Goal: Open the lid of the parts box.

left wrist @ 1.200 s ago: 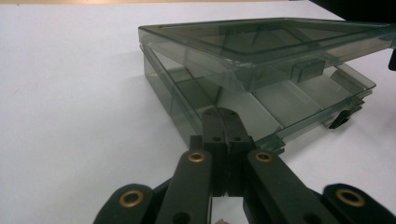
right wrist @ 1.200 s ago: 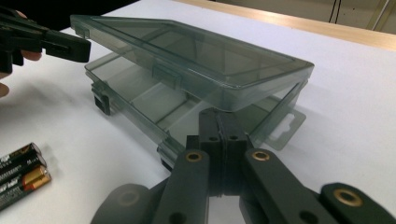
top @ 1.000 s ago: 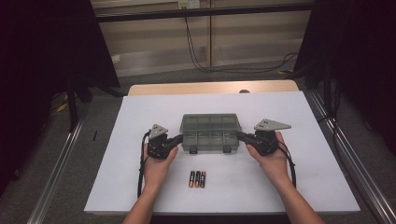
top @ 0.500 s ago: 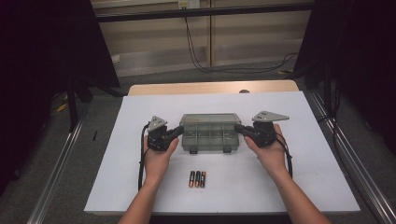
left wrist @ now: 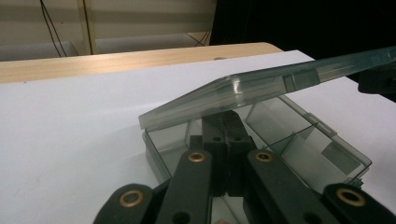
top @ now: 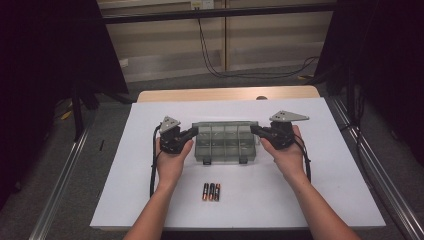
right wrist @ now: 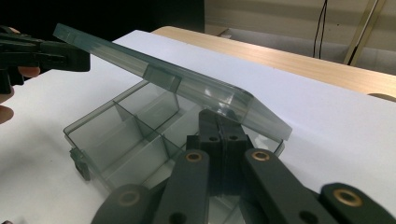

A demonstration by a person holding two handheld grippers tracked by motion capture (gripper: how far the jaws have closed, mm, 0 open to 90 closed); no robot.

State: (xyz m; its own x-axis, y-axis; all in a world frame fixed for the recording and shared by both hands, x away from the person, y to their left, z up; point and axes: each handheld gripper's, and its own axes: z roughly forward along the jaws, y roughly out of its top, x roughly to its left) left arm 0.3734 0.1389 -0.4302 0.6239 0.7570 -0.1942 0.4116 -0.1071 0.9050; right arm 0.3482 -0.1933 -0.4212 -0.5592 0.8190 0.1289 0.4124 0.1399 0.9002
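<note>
Two shut grippers, left gripper (top: pixel 192 132) at nine o'clock and right gripper (top: pixel 255 130) at three o'clock of the box (top: pixel 224 150) mid-table, lift its lid (left wrist: pixel 261 88) from beneath. We judge opening underway; next we swing the lid fully back evenly.

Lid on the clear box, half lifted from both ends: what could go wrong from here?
1. The lid rests on the shut tips of the left hand-held gripper and the right hand-held gripper, not clamped. It could slip off and drop shut.
2. Uneven lifting might twist the lid or strain its hinge.
3. The box is light and empty; it could tip or slide toward the batteries.
</note>
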